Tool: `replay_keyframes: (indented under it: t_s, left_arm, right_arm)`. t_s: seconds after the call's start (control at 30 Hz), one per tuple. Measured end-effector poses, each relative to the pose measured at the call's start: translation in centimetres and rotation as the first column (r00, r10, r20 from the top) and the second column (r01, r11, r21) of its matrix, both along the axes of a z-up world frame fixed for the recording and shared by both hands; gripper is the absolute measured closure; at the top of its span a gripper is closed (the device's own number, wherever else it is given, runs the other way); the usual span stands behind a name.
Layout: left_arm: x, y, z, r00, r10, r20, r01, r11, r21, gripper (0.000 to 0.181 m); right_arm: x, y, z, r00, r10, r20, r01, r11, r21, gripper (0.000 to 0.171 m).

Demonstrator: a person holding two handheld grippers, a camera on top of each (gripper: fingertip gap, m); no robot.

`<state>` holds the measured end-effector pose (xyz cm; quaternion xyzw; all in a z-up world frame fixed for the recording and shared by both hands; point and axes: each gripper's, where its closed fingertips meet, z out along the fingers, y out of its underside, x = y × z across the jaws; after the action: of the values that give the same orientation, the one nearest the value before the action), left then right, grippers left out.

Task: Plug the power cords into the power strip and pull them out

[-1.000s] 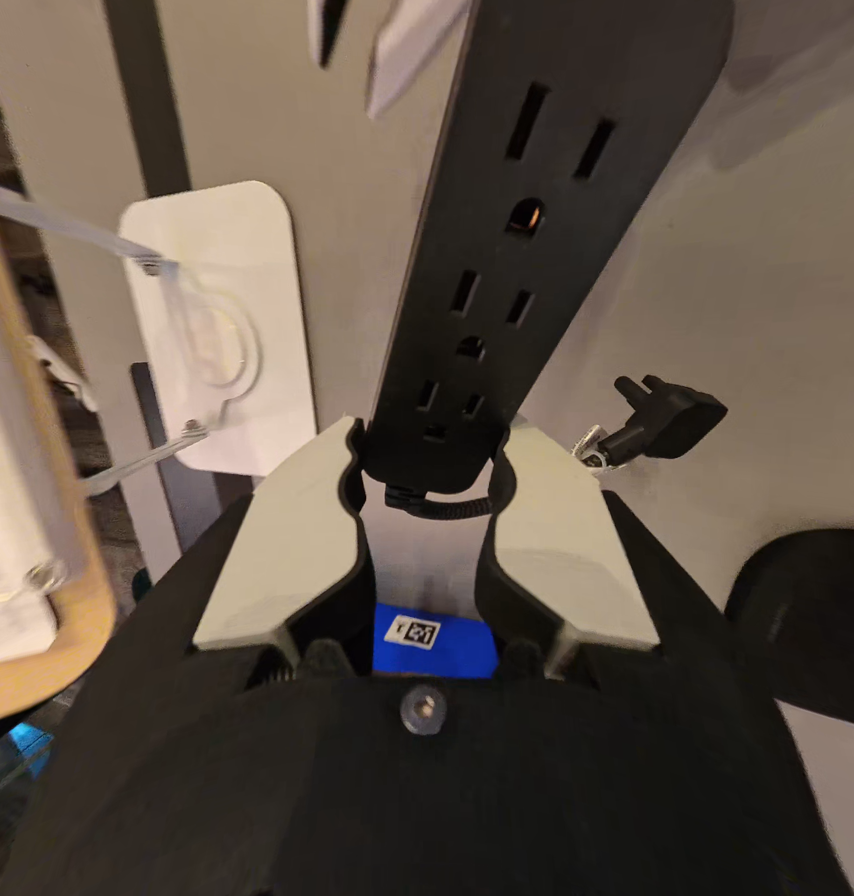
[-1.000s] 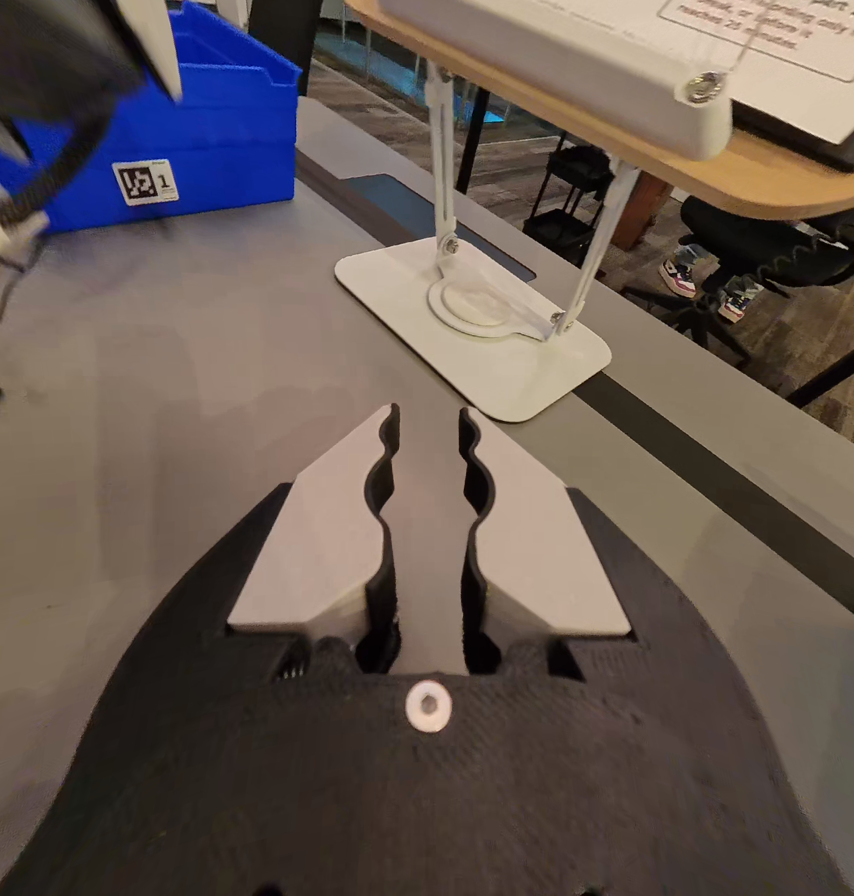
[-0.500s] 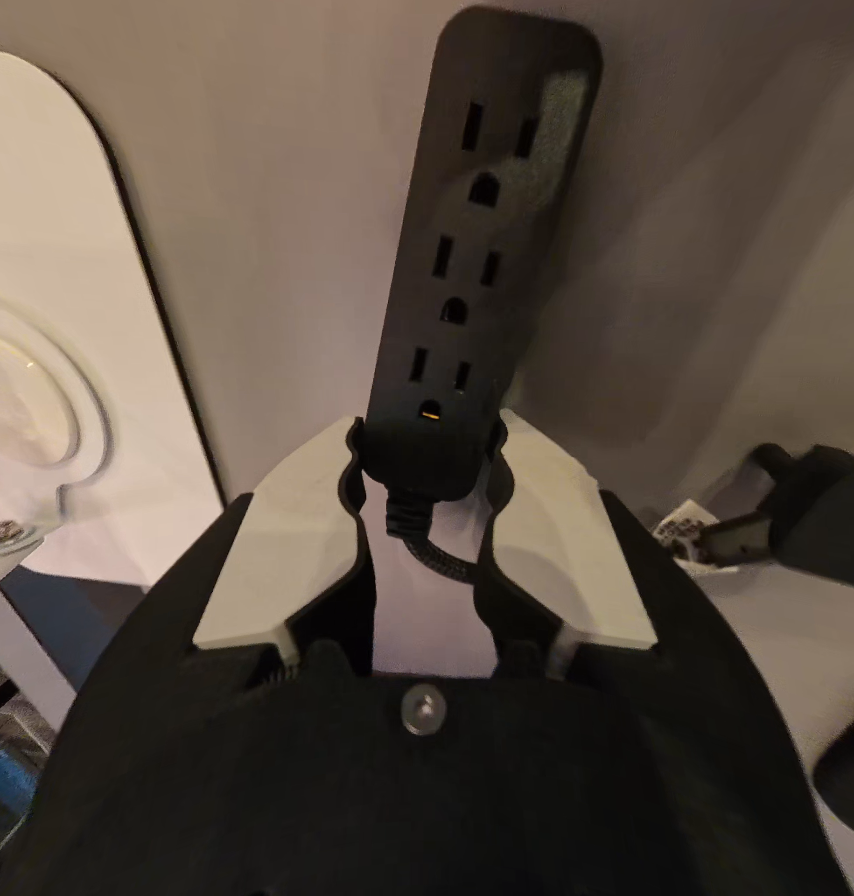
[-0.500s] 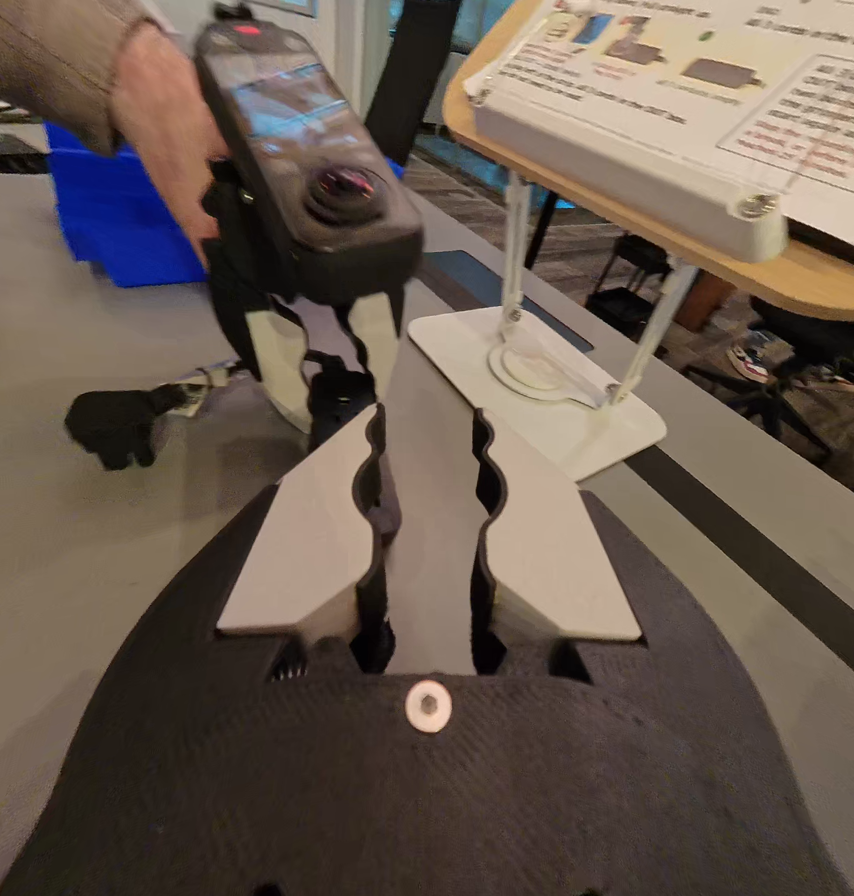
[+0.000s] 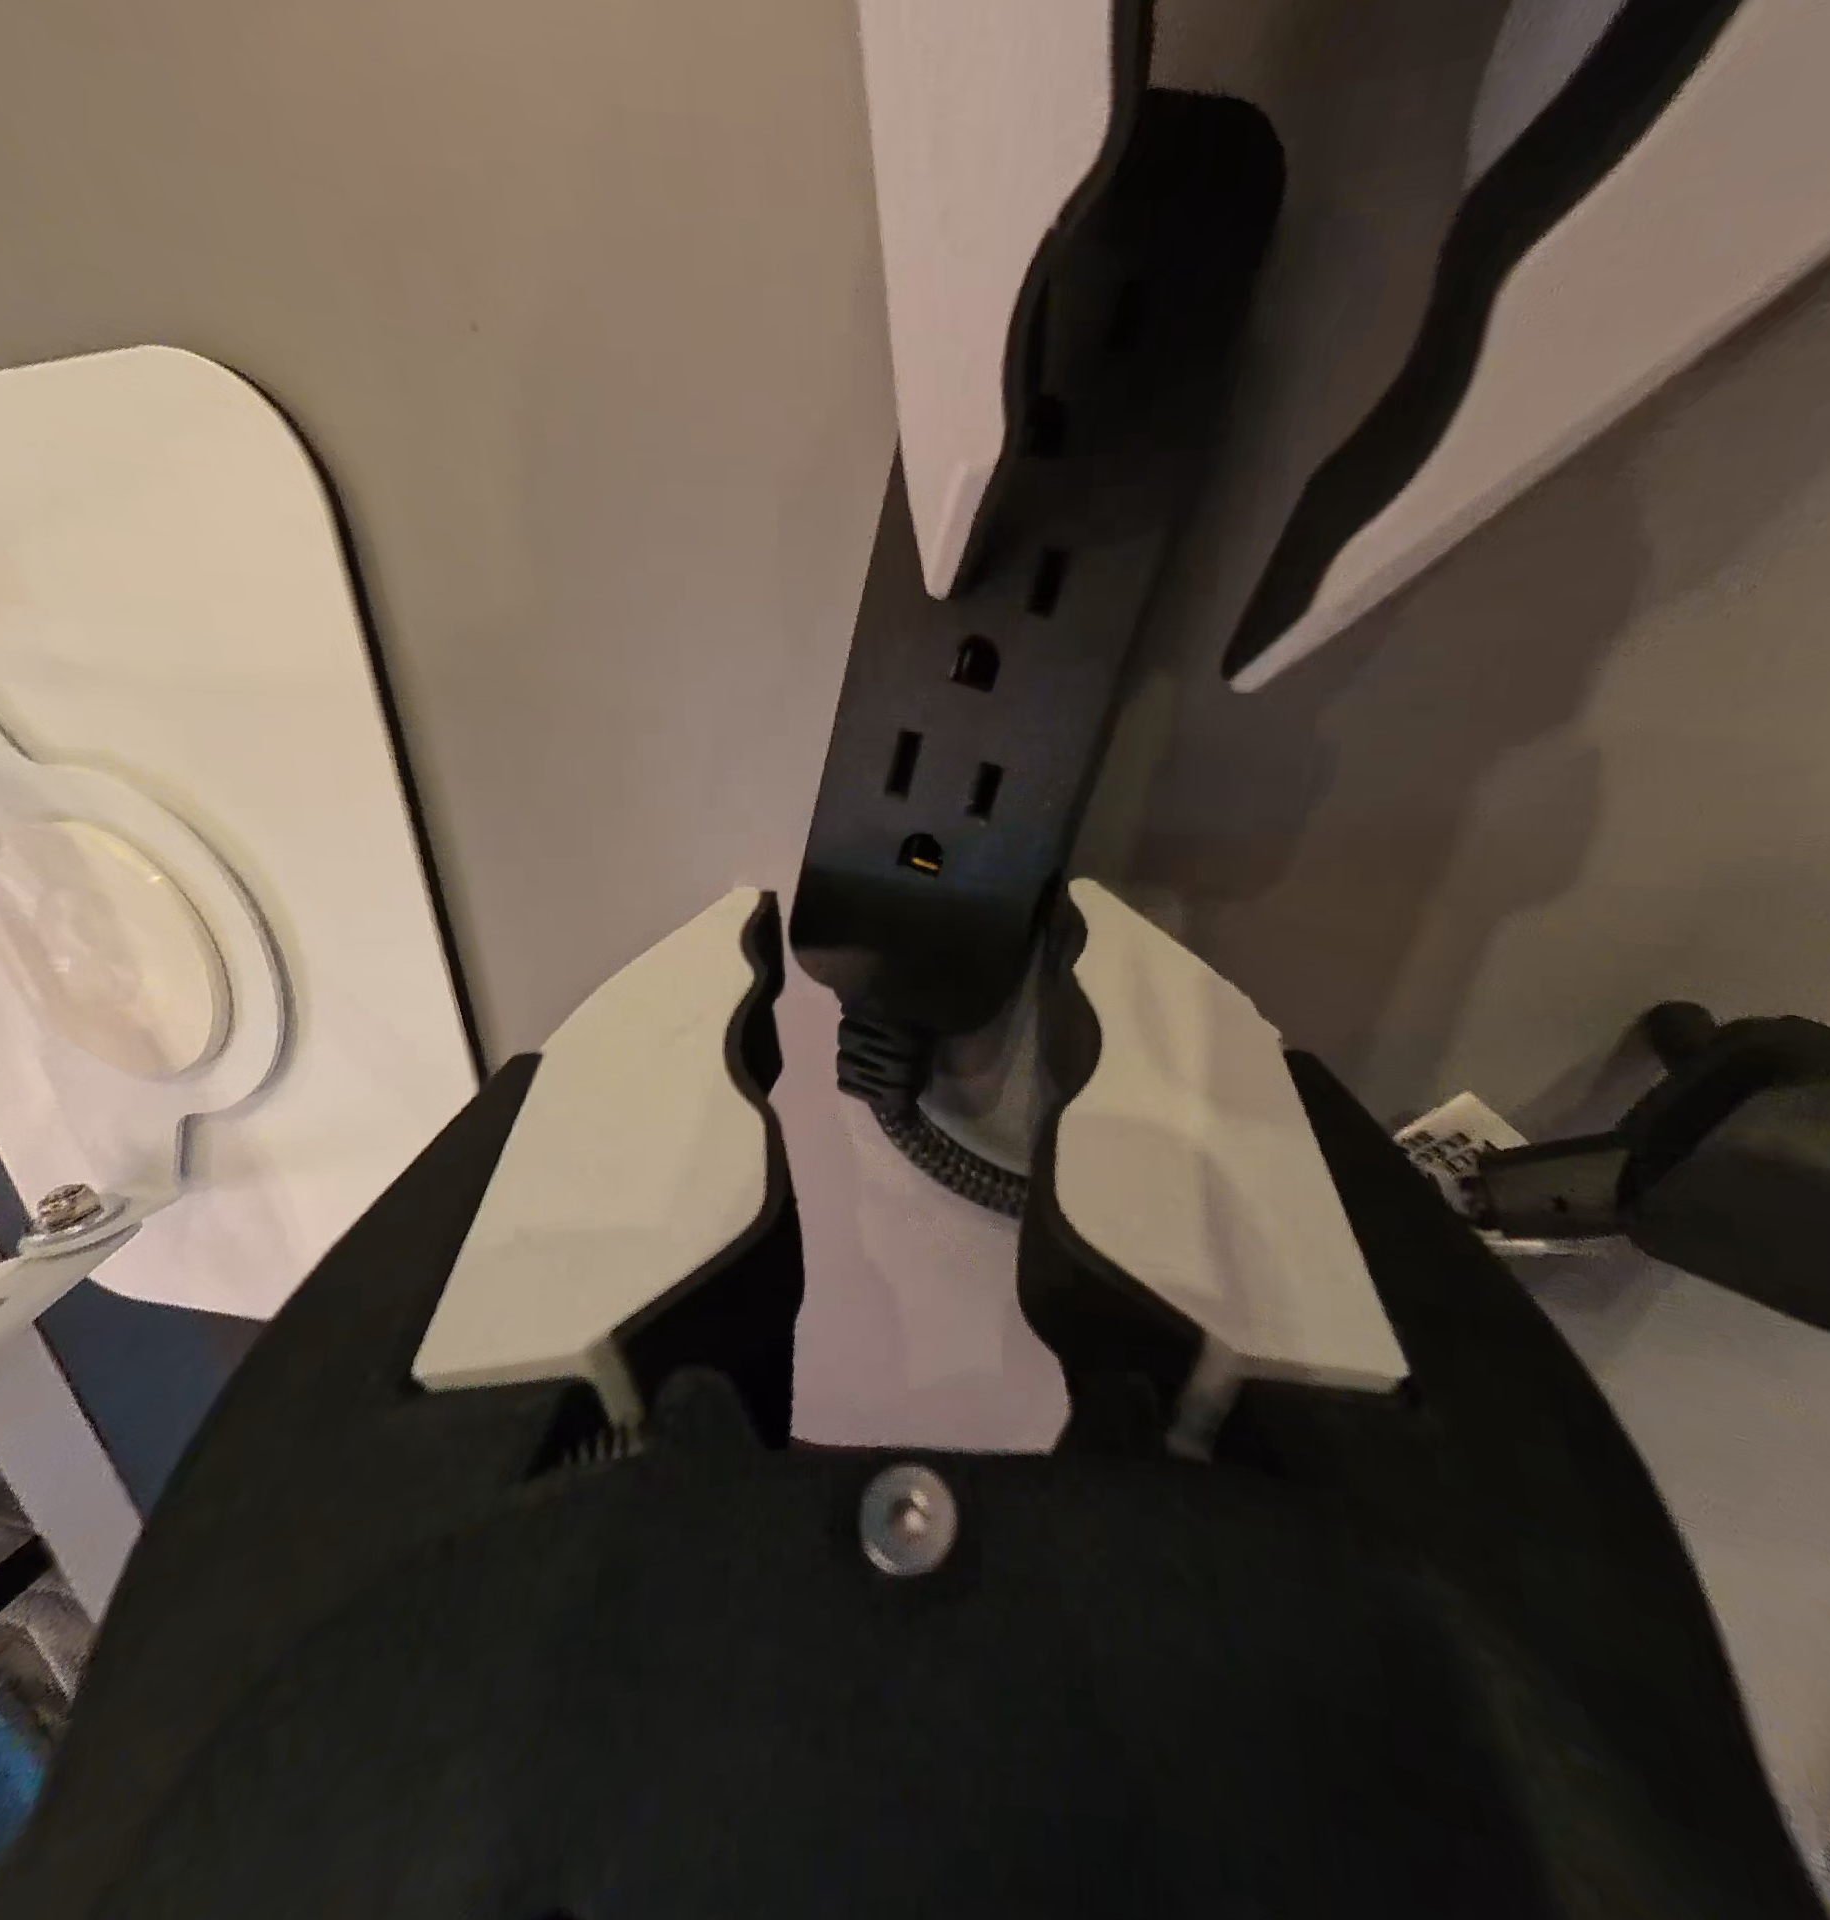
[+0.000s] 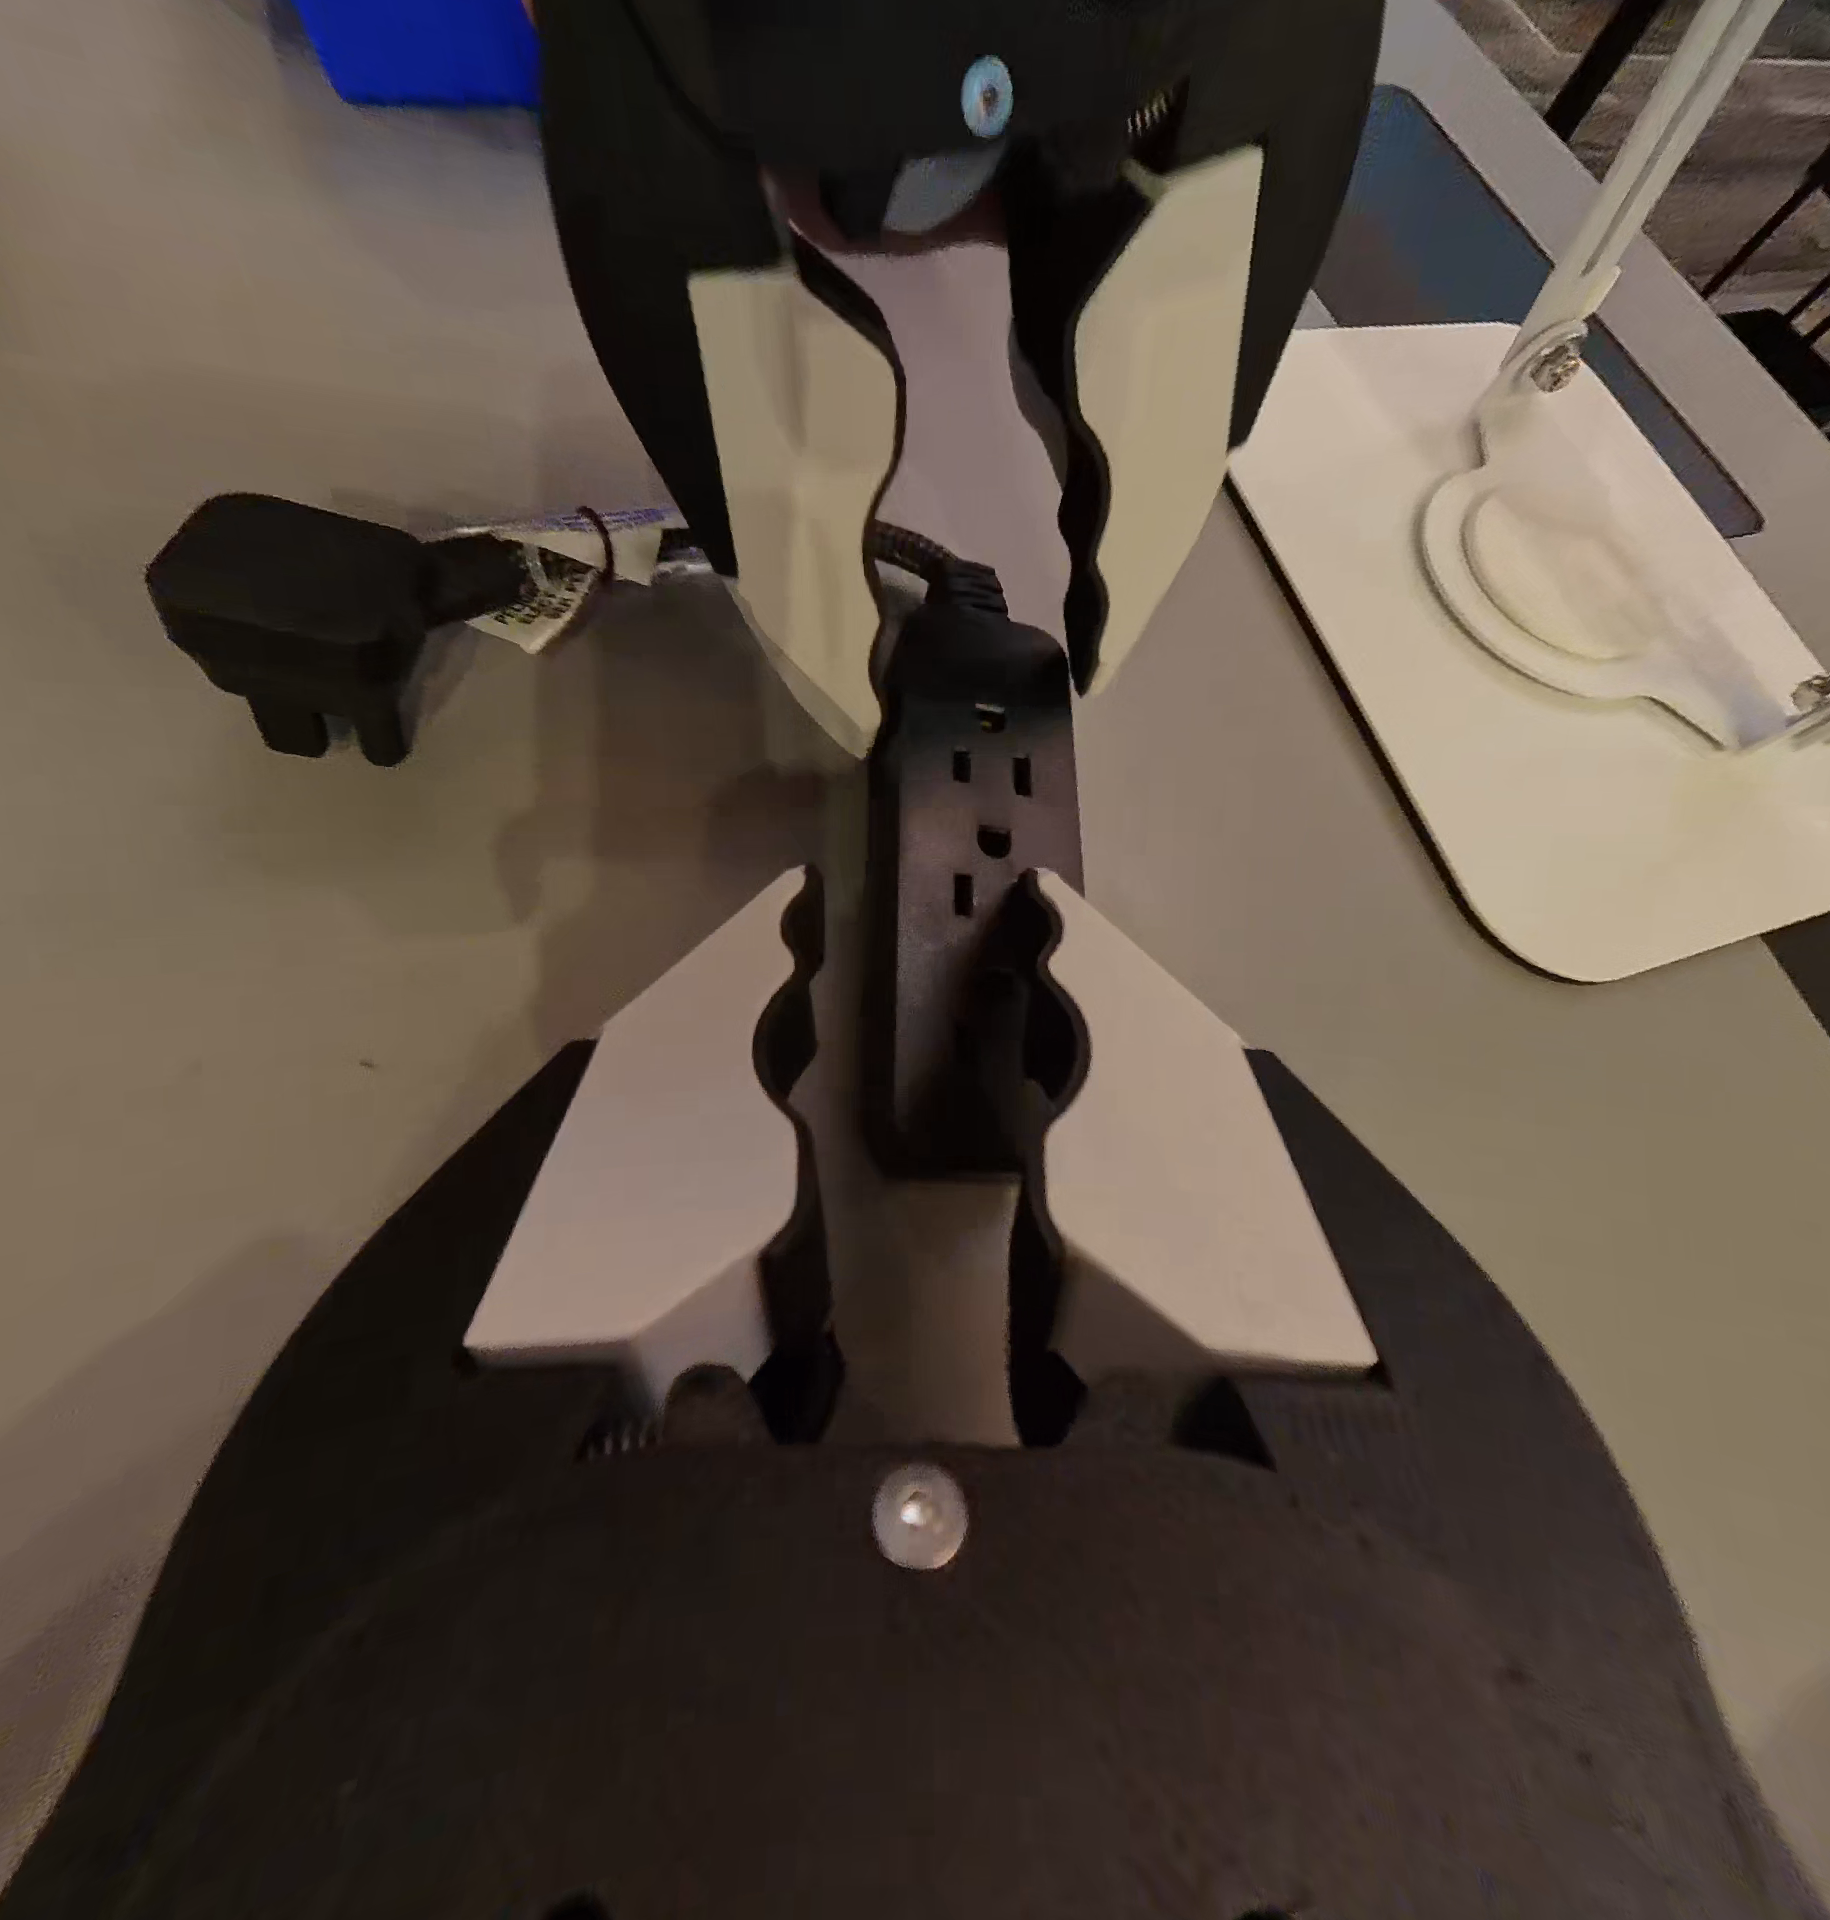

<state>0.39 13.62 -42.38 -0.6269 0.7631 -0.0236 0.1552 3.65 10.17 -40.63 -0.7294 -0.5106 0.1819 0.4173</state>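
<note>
On the grey table, the black power strip lies flat between my two grippers. My left gripper straddles its cord end, fingers slightly apart. My right gripper is parted around the opposite end. A loose black plug lies nearby.

The power strip looks like smooth black plastic with a faint sheen, its cord beside it sheathed in braided cloth; the table under the strip is matt grey, and the stand base near the strip is smooth white, seemingly painted metal.
</note>
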Motion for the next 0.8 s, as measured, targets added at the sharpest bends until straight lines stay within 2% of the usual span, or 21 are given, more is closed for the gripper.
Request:
replay_keyframes:
  t_s: [0.1,0.13,0.2,0.3,0.4,0.47,0.53,0.63,0.7,0.8]
  left_arm:
    - [-0.4,0.5,1.1,1.0,0.024,0.01,-0.024,0.998,0.052,0.127]
    - [-0.7,0.6,1.5,0.999,0.038,0.012,-0.039,0.997,0.066,0.119]
    - [-1.8,0.9,2.2,0.993,0.115,-0.029,-0.112,0.99,0.087,0.089]
    - [-2.0,0.8,4.7,0.99,0.141,0.008,-0.14,0.974,0.181,0.087]
    - [-1.2,0.3,8.8,0.962,0.185,0.203,-0.227,0.95,0.213,0.086]
    - [-0.8,0.0,11.9,0.907,0.206,0.368,-0.298,0.93,0.216,0.089]
    - [0.0,-1.2,15.4,0.797,0.208,0.566,-0.34,0.93,0.138,0.095]
    - [2.2,-4.2,19.2,0.585,0.197,0.787,-0.268,0.962,-0.041,0.103]
    - [4.2,-6.1,20.4,0.487,0.16,0.858,-0.177,0.981,-0.082,0.106]
    - [7.7,-9.1,19.9,0.473,0.073,0.878,-0.029,0.997,-0.067,0.107]
  right_arm:
    - [0.1,0.2,0.0,1.0,-0.008,0.011,0.008,1.0,0.014,0.141]
    - [0.1,0.2,0.0,1.0,-0.009,0.003,0.009,1.0,0.009,0.141]
    - [0.1,0.2,0.0,1.0,-0.01,-0.007,0.01,1.0,0.002,0.141]
    - [0.1,0.2,0.0,1.0,-0.007,0.005,0.007,1.0,0.011,0.138]
    - [0.2,0.4,0.6,1.0,-0.019,-0.009,0.019,0.999,0.034,0.137]
    - [0.2,0.6,1.3,0.998,-0.033,-0.046,0.035,0.998,0.049,0.137]
    - [0.4,0.8,2.4,0.994,-0.05,-0.096,0.057,0.996,0.065,0.137]
    - [-0.1,0.5,5.7,0.957,-0.036,-0.287,0.059,0.996,0.07,0.135]
    - [-0.5,-0.2,8.5,0.893,-0.007,-0.451,0.03,0.999,0.044,0.133]
    - [-0.8,-1.4,11.4,0.784,0.031,-0.62,-0.042,0.999,-0.003,0.127]
